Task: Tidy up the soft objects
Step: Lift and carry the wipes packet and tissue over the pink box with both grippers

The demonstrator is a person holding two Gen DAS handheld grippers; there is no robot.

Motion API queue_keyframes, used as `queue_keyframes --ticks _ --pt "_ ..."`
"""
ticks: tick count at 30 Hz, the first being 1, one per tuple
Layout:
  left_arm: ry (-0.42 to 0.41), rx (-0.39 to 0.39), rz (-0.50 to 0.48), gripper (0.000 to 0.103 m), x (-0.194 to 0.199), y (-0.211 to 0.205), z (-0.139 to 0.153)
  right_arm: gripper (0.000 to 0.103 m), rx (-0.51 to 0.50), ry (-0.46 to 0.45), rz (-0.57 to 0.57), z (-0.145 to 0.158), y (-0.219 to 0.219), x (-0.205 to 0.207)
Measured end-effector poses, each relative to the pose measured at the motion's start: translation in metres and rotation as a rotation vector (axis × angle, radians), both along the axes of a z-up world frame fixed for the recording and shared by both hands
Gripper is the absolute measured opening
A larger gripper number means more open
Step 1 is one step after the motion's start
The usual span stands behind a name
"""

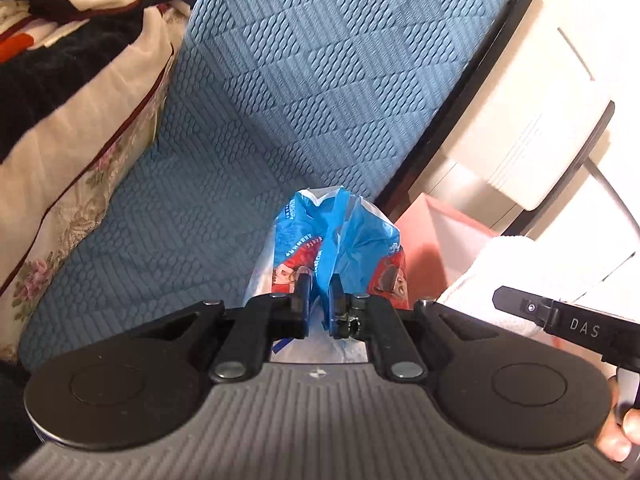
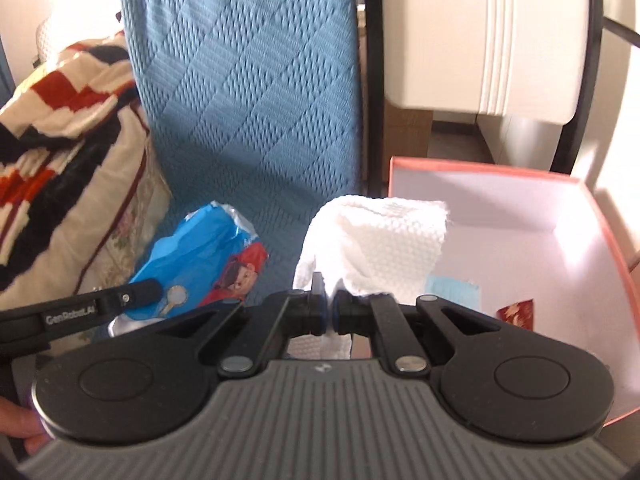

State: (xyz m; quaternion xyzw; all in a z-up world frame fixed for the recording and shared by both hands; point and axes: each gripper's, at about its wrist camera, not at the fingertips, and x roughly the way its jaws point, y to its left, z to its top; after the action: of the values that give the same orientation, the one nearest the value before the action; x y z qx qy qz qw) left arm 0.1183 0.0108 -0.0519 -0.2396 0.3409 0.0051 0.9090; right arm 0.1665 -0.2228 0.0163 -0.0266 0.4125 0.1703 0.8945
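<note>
While left tool clamps blue bag, right tool pinches white cloth (beside box).

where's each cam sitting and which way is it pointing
Left wrist: on the left gripper, looking forward and down at the blue snack bag it pinches over the blue quilt; a fingertip shows lower right.
Right wrist: on the right gripper, looking forward and down at the white cloth it pinches beside the pink box; a hand shows lower left.
Shared: bag, cloth, quilt, box, and the other gripper's edge.
</note>
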Motion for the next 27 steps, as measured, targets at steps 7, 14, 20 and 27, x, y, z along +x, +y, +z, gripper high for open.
queue_keyframes --ticks 7,14,20,27 --pt "-0.035 0.003 0.013 0.010 0.000 -0.018 0.034 0.006 0.016 -0.056 0.022 0.043 -0.015 0.008" --pt "-0.081 0.009 -0.008 0.010 0.009 -0.045 0.067 0.006 0.046 -0.085 0.001 0.077 -0.042 0.017" --pt "-0.129 0.034 -0.037 0.010 0.022 -0.069 0.097 0.006 0.058 -0.119 -0.025 0.099 -0.064 0.027" --pt "-0.167 0.038 -0.060 0.010 0.037 -0.105 0.117 0.006 0.035 -0.168 -0.049 0.116 -0.098 0.032"
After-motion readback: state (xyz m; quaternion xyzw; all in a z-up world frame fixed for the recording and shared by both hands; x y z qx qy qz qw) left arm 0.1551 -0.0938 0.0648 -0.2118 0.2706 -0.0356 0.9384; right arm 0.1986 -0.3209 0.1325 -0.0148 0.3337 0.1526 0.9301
